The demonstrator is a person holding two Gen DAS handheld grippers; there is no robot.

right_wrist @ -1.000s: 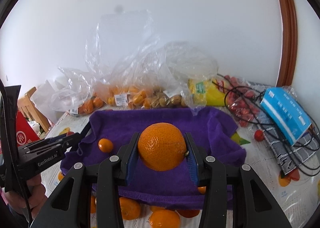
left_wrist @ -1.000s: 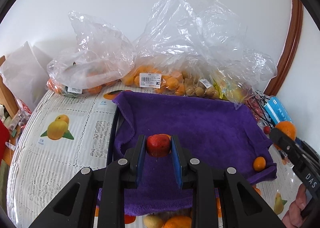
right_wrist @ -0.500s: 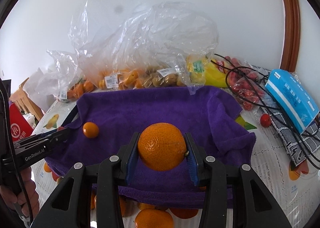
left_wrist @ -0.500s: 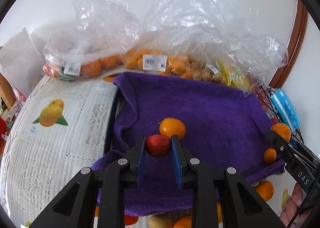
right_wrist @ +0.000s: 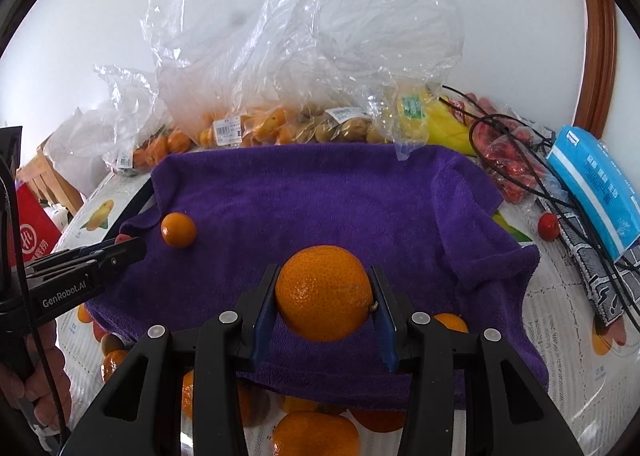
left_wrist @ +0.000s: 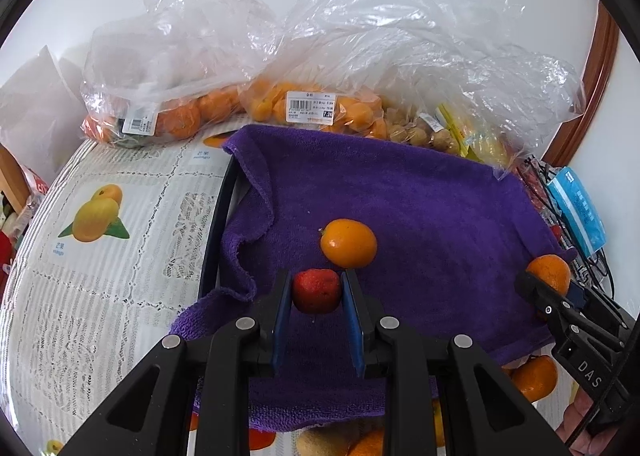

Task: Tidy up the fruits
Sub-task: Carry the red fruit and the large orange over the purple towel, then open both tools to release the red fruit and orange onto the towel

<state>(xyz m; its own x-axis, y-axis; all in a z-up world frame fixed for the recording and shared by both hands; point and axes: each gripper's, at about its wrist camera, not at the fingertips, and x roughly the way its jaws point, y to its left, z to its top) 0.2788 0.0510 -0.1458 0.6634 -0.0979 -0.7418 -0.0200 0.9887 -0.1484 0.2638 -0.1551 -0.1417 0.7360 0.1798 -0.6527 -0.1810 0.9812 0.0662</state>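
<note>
My left gripper [left_wrist: 316,292] is shut on a small red fruit [left_wrist: 316,291] and holds it over the near left part of the purple towel [left_wrist: 420,200]. A small orange kumquat [left_wrist: 349,243] lies on the towel just beyond it. My right gripper [right_wrist: 324,292] is shut on a large orange [right_wrist: 323,293] over the towel's [right_wrist: 320,192] near edge. In the right wrist view the kumquat [right_wrist: 178,229] lies at the left, close to the left gripper's tip [right_wrist: 128,250]. In the left wrist view the right gripper [left_wrist: 548,288] shows at the right with the orange [left_wrist: 549,273].
Clear plastic bags of oranges [left_wrist: 176,116] and small fruits [left_wrist: 320,108] line the back wall. A blue packet [right_wrist: 592,184], black cables [right_wrist: 520,160] and a red fruit [right_wrist: 548,226] lie at the right. Loose oranges [right_wrist: 316,434] lie near the towel's front edge. A black tray rim [left_wrist: 218,212] shows beside the towel.
Both grippers have moved forward and lower over the towel, each still holding its fruit. The kumquat on the towel now lies close in front of the left gripper.
</note>
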